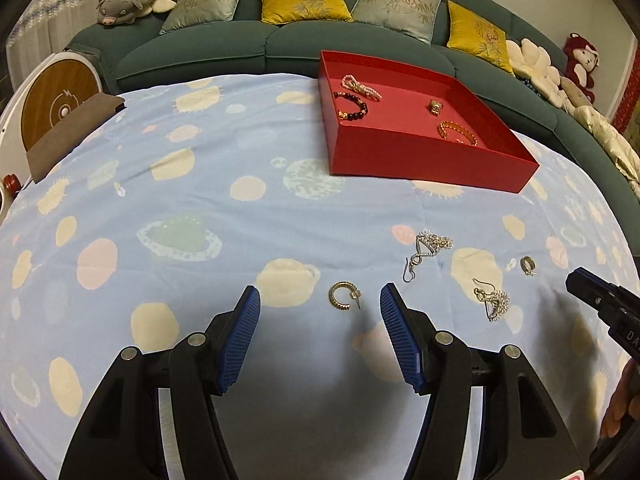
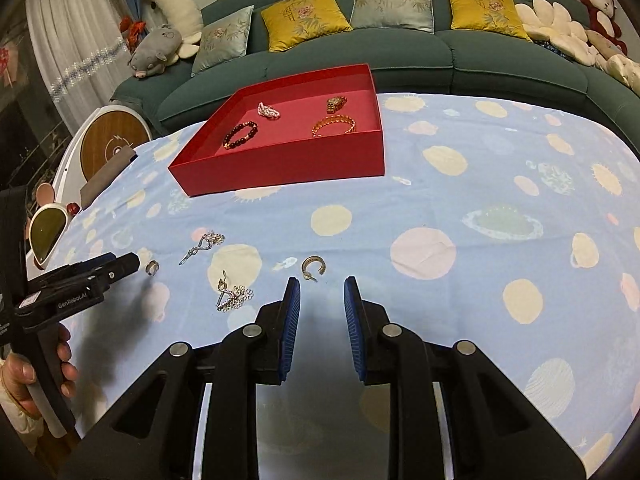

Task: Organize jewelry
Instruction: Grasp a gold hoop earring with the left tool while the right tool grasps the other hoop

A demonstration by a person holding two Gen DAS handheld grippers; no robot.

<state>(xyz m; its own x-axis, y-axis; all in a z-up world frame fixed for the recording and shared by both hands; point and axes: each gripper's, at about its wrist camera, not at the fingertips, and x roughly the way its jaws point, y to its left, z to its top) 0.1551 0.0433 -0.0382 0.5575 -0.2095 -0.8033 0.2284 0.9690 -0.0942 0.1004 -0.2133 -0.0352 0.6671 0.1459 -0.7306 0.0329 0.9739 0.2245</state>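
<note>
Gold hoop earring [image 1: 345,296] lies flat on the tabletop at lower centre between the gaping, empty left claw [image 1: 320,300]: light, stiff, slippery, probably best pinched across its curved band; right claw [image 2: 322,300] also open.

My left claw [image 1: 320,300] hangs spread wide over the tabletop [image 1: 200,208], its blue pads [image 1: 240,340] apart, nothing between them but the cloth. A gold hoop earring [image 1: 345,296] lies just ahead, in line with the gap. Toward the right edge lie a silver earring [image 1: 493,302], a tangled silver chain [image 1: 428,248] and a small ring [image 1: 529,265]. At the far edge sits the red box [image 1: 420,160], with a pearl bracelet [image 1: 361,86], dark bead bracelet [image 1: 353,106] and gold bangle [image 1: 458,131] inside. My right claw [image 1: 600,304] shows at the right edge
</note>
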